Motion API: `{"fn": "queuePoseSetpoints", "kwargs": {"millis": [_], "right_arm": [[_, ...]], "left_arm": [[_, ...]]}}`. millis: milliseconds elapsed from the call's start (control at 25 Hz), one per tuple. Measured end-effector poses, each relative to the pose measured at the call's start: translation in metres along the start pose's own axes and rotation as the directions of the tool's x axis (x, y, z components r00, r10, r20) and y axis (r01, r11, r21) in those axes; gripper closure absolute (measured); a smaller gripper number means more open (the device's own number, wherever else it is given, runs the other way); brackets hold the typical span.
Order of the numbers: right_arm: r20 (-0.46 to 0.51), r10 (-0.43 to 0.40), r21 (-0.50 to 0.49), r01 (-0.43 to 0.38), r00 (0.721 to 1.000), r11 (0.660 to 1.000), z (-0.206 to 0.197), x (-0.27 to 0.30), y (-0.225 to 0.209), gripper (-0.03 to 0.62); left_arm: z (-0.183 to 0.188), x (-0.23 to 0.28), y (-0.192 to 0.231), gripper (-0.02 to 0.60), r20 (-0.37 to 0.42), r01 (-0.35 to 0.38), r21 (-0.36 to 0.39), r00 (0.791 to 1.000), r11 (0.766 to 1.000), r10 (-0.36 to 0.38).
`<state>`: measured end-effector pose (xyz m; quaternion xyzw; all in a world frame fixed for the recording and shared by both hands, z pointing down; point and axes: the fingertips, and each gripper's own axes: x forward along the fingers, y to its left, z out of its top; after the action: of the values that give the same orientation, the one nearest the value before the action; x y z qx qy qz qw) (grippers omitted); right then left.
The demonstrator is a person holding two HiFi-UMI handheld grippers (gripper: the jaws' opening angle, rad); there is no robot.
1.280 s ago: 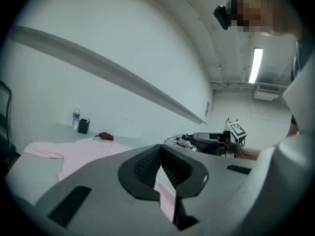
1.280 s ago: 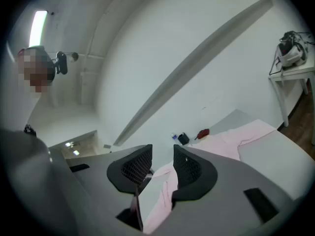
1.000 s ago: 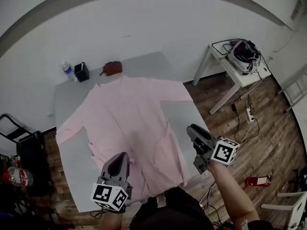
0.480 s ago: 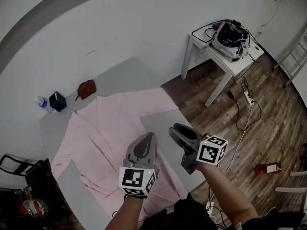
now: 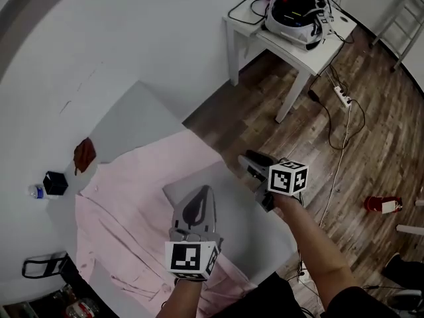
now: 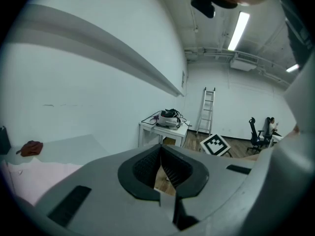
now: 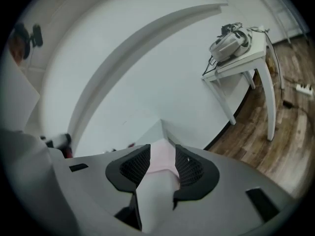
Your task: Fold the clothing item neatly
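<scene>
The shirt is lying flat on the table, ready for folding; the left gripper is hovering pressed together, the right gripper spread, both empty.

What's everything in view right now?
pink long-sleeved fabric shirt: one, pink, spread on the table
grey rectangular table: one, grey, against the white wall
brown soft pouch: one, brown, table's far end
small black box: one, black, near the pouch
white side table: one, white, on wooden floor, device on top
white power strip: one, white, floor
left gripper: one, grey, shut, above the table
right gripper: one, grey, open, empty, at table's edge
</scene>
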<state>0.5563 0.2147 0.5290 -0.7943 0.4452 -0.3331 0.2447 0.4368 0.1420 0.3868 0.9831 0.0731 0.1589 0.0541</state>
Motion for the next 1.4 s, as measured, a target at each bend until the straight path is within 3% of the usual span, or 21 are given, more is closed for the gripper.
{"fn": "queuePoseSetpoints", "kwargs": {"millis": [120, 240, 360, 520, 600, 760, 800, 880, 920, 1000, 1120, 1240, 1320, 1400], "right_arm": [[-0.144, -0.06, -0.249, 0.023, 0.988, 0.968, -0.036, 0.023, -0.045, 0.456], [-0.317, -0.051, -0.469, -0.109, 0.947, 0.877, -0.077, 0.041, -0.059, 0.456], [-0.423, -0.029, -0.545, -0.229, 0.906, 0.806, -0.109, 0.055, -0.06, 0.456], [-0.485, -0.056, -0.604, -0.288, 0.873, 0.743, -0.13, 0.073, -0.068, 0.454], [-0.513, -0.098, -0.679, -0.334, 0.853, 0.654, -0.134, 0.078, -0.069, 0.452], [-0.509, -0.207, -0.83, -0.413, 0.835, 0.375, -0.13, 0.086, -0.069, 0.436], [-0.517, -0.223, -0.84, -0.439, 0.827, 0.318, -0.131, 0.087, -0.07, 0.434], [-0.563, -0.232, -0.823, -0.51, 0.793, 0.25, -0.138, 0.087, -0.07, 0.43], [-0.588, -0.226, -0.807, -0.54, 0.777, 0.239, -0.142, 0.087, -0.069, 0.423], [-0.62, -0.191, -0.78, -0.57, 0.761, 0.258, -0.144, 0.091, -0.064, 0.4], [-0.628, -0.125, -0.76, -0.571, 0.768, 0.311, -0.138, 0.104, -0.054, 0.385], [-0.624, -0.084, -0.752, -0.569, 0.777, 0.333, -0.133, 0.112, -0.048, 0.388], [-0.606, -0.083, -0.765, -0.55, 0.791, 0.336, -0.125, 0.114, -0.05, 0.539], [-0.584, -0.105, -0.785, -0.526, 0.805, 0.326, -0.116, 0.113, -0.053, 0.56]], "left_arm": [[-0.014, 0.018, -0.004, 0.577, -0.048, 0.025, 0.008, 0.999, 1.0, -0.024], [-0.026, 0.029, -0.005, 0.577, -0.085, 0.031, 0.002, 0.996, 1.0, -0.031], [-0.039, 0.037, -0.007, 0.577, -0.117, 0.038, -0.001, 0.992, 0.999, -0.038], [-0.051, 0.038, -0.007, 0.577, -0.146, 0.038, -0.015, 0.988, 0.999, -0.04], [-0.055, 0.036, -0.003, 0.577, -0.155, 0.029, -0.018, 0.987, 0.999, -0.031], [-0.061, 0.028, 0.008, 0.577, -0.168, 0.004, -0.024, 0.986, 1.0, -0.008], [-0.062, 0.027, 0.009, 0.577, -0.171, -0.001, -0.028, 0.985, 1.0, -0.004], [-0.063, 0.025, 0.01, 0.577, -0.171, -0.006, -0.037, 0.985, 0.999, 0.0], [-0.063, 0.025, 0.011, 0.577, -0.17, -0.007, -0.042, 0.985, 0.999, 0.0], [-0.065, 0.025, 0.011, 0.577, -0.166, -0.006, -0.053, 0.986, 0.999, -0.003], [-0.069, 0.03, 0.01, 0.577, -0.173, 0.003, -0.061, 0.985, 0.998, -0.013], [-0.071, 0.035, 0.007, 0.577, -0.182, 0.008, -0.059, 0.983, 0.998, -0.018], [-0.069, 0.04, 0.006, 0.577, -0.178, 0.009, -0.056, 0.984, 0.998, -0.019], [-0.066, 0.041, 0.005, 0.577, -0.171, 0.01, -0.055, 0.985, 0.998, -0.019]]}}
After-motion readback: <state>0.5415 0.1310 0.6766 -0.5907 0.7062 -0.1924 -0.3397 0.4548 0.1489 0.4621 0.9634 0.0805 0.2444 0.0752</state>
